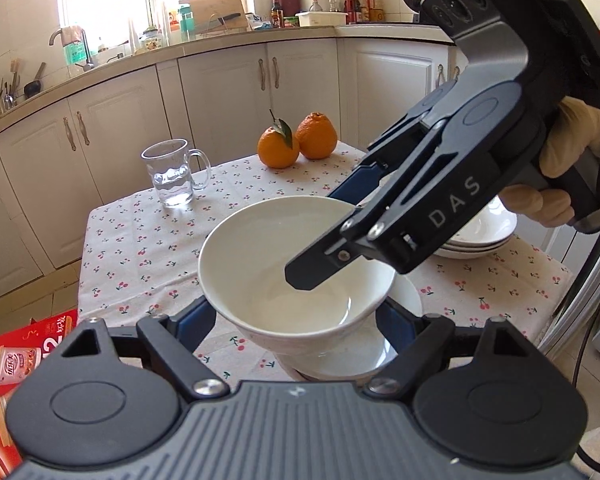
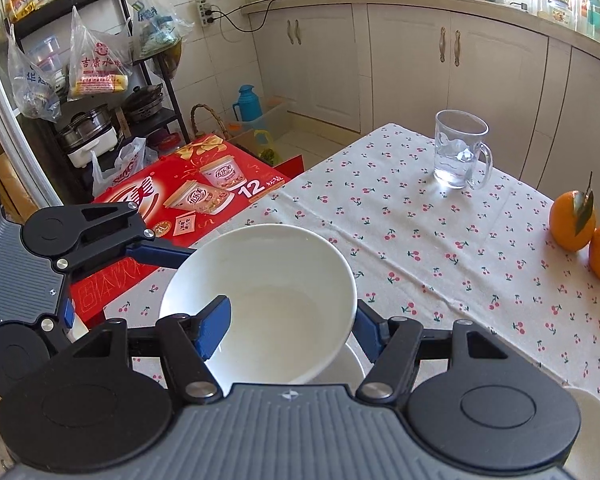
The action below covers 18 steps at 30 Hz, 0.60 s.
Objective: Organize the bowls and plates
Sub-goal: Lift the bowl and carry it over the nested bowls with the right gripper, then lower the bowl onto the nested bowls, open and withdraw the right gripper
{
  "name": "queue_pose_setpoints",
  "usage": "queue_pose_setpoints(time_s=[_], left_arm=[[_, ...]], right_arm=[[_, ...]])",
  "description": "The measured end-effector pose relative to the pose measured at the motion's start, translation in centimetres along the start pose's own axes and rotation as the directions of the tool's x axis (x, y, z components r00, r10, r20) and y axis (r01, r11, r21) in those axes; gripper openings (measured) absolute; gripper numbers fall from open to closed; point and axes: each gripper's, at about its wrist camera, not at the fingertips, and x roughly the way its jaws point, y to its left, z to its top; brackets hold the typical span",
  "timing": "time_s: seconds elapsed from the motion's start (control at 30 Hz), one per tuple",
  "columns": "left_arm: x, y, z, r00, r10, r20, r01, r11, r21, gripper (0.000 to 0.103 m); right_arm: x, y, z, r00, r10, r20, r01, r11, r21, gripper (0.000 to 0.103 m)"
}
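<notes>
A white bowl hangs slightly tilted just over a second white dish on the cherry-print tablecloth. My left gripper is shut on the bowl's lower body, a blue pad against each side. In the right wrist view one of its fingers meets the bowl's left outer wall. My right gripper straddles the bowl's right wall. One pad sits inside the hollow, away from that wall, and the other stays outside. A stack of white plates lies behind the right gripper.
A glass mug holding some water and two oranges stand on the far part of the table. A red carton sits beside the table's left edge. Another white plate shows at the lower right. Kitchen cabinets line the room behind.
</notes>
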Motion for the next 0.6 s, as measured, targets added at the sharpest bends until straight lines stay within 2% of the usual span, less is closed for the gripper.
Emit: queue_pose_setpoints(time_s=[0.2,0.6], left_arm=[[0.5,-1.3,-0.2,1.000,-0.025,-0.016,0.025,1.000,0.004,0.087],[1.3,-2.4,-0.8,0.999,-0.039,-0.031,0.040,0.999,0.004,0.087]], right_arm=[[-0.7,-0.5,-2.1,1.000,-0.010,-0.003,0.010,1.000,0.026,0.071],[-0.7,-1.1,-4.2,1.000,-0.012,-0.005,0.013,0.998,0.062,0.071]])
